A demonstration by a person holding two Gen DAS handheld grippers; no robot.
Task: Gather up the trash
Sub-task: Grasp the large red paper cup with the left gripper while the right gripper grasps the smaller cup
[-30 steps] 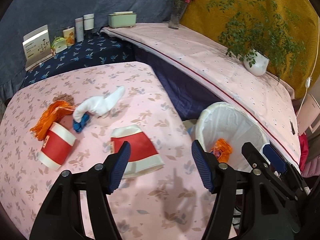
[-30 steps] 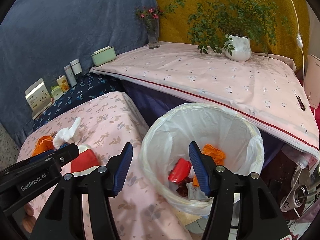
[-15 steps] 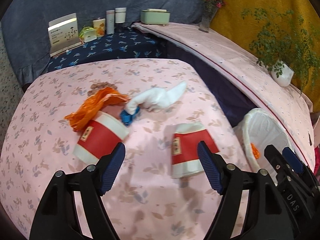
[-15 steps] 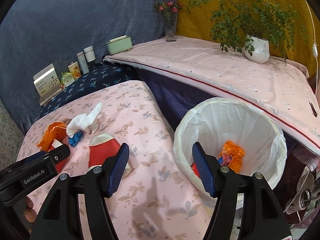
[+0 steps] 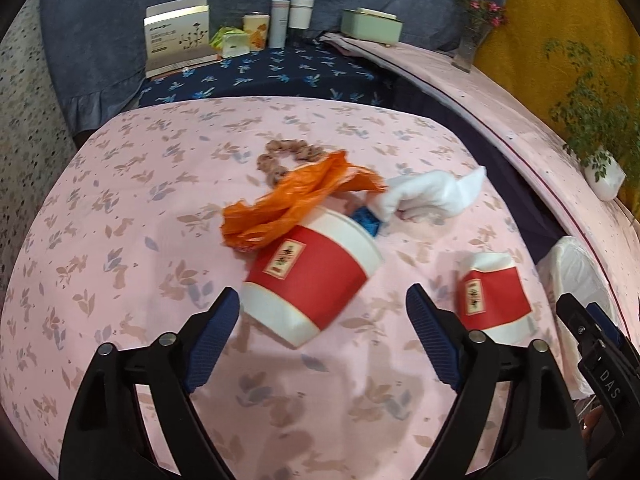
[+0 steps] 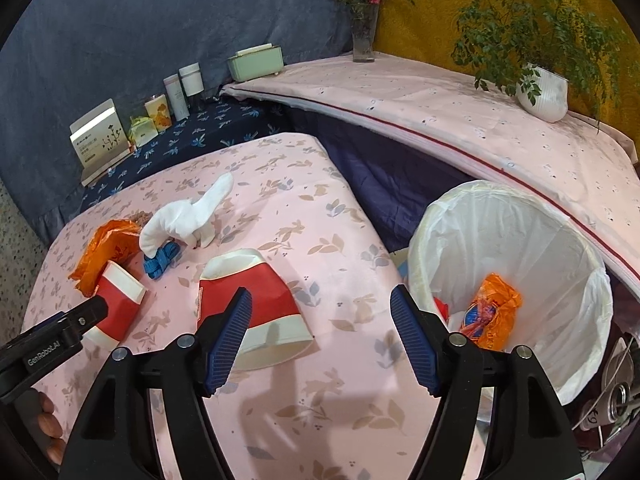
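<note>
On the pink floral table lie two red-and-white paper cups on their sides. My left gripper is open, its jaws just in front of the left cup. An orange plastic bag, a blue cord and a white cloth lie behind that cup. The flattened second cup lies by my open, empty right gripper. A white-lined bin stands right of the table, holding orange and red trash.
A brown beaded ring lies behind the orange bag. Boxes, tins and bottles stand on the dark blue shelf at the back. A vase and a potted plant stand on the pink-covered ledge.
Both grippers have swung left, away from the bin and over the table. My left gripper has closed in on the left cup, which now sits between its open jaws' line.
</note>
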